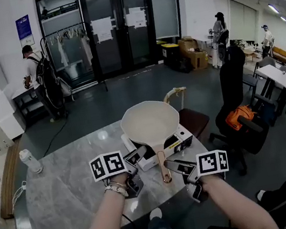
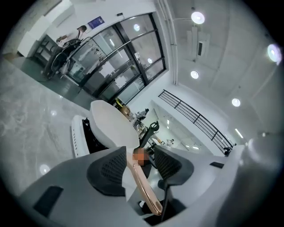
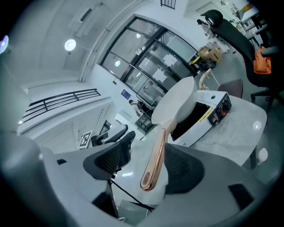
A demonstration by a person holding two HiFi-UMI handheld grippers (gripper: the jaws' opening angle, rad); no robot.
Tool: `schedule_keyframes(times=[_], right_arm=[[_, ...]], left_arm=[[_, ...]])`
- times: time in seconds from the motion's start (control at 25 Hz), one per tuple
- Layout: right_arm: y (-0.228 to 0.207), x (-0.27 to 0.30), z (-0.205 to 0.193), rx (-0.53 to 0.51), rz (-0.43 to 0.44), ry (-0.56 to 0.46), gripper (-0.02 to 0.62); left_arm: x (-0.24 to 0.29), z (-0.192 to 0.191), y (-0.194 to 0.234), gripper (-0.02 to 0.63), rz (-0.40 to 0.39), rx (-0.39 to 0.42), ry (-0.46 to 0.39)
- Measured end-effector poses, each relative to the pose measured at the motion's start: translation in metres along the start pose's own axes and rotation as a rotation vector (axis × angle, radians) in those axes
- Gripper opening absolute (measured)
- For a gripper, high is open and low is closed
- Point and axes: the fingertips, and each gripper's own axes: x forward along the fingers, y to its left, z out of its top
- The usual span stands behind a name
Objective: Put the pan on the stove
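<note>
A cream pan (image 1: pixel 149 121) sits on the white stove (image 1: pixel 183 140), a portable cooker on the marble table (image 1: pixel 68 190). Its copper handle (image 1: pixel 164 167) points back toward me. My left gripper (image 1: pixel 138 158) hovers just left of the handle and is open. In the left gripper view the handle (image 2: pixel 141 181) runs through the gap between the pads (image 2: pixel 108 170), with space on its right side. My right gripper (image 1: pixel 175 167) hovers just right of the handle's end, jaws wide. In the right gripper view the handle (image 3: pixel 155 159) lies between the pads (image 3: pixel 179 166), which do not press on it.
A white bottle (image 1: pixel 30 161) stands at the table's left edge. A brown chair (image 1: pixel 190 119) sits behind the stove. A black office chair (image 1: pixel 234 89) with an orange item (image 1: pixel 240 117) stands to the right. People stand far off near the glass doors (image 1: pixel 117 28).
</note>
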Motion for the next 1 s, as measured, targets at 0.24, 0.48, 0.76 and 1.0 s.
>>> schedule_keyframes(times=[0.24,0.48,0.76,1.0], right_arm=[[0.006,-0.018,0.023,-0.100,-0.066,-0.095,0.070],[0.018,-0.032,0.043,-0.163,-0.085,-0.184,0.024],[0.025,-0.049,0.064,-0.371,-0.190,-0.322,0.023],[0.035,-0.080,0.071,-0.678,-0.346,-0.378,0.024]], left_arm=[[-0.024,0.007,-0.019,0.011,0.042,0.161,-0.126],[-0.037,0.012,-0.038,0.010,0.077,0.365,-0.168],[-0.057,0.023,-0.047,0.009,0.118,0.421,-0.292],[-0.080,0.036,-0.050,0.009,0.208,0.646,-0.345]])
